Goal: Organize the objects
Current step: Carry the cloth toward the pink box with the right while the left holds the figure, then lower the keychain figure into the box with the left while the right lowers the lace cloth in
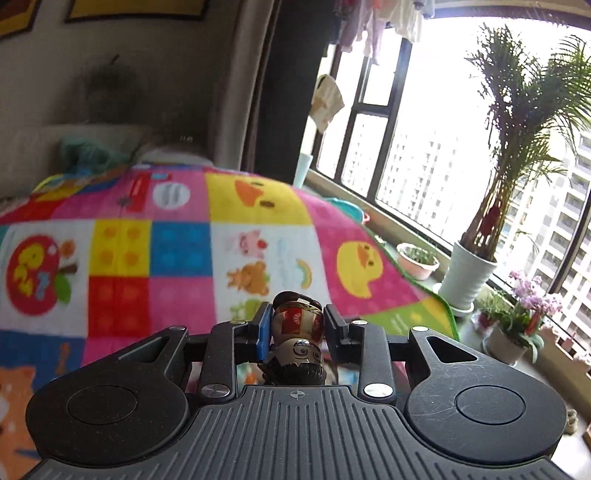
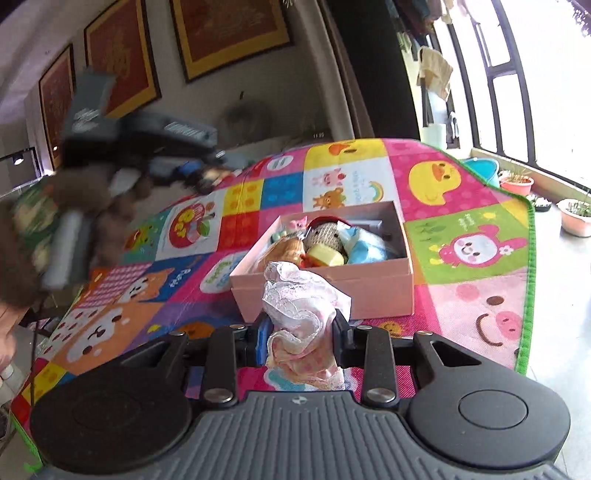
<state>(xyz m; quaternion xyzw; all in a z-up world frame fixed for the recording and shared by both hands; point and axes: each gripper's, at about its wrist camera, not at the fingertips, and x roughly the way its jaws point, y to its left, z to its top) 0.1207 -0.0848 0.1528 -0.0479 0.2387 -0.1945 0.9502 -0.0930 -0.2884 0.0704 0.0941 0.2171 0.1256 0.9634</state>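
My left gripper [image 1: 297,321] is shut on a small toy figurine [image 1: 297,326] with a red and gold body and a dark-haired head turned toward the camera, held above the colourful play mat [image 1: 147,240]. My right gripper [image 2: 301,332] is shut on a bundle of pink and white lace cloth [image 2: 303,310], just in front of the near wall of a pink cardboard box [image 2: 332,288]. The box sits on the mat and holds several toys, among them a knitted doll [image 2: 325,232] and a yellow block [image 2: 327,254]. The left gripper [image 2: 192,173] shows blurred at the far left of the right wrist view.
A person's hand and sleeve [image 2: 55,221] blur across the left in the right wrist view. Potted plants [image 1: 469,273] and flowers [image 1: 517,325] line the window sill on the right. The mat's green edge [image 2: 528,295] ends at bare floor. Framed pictures [image 2: 229,33] hang on the back wall.
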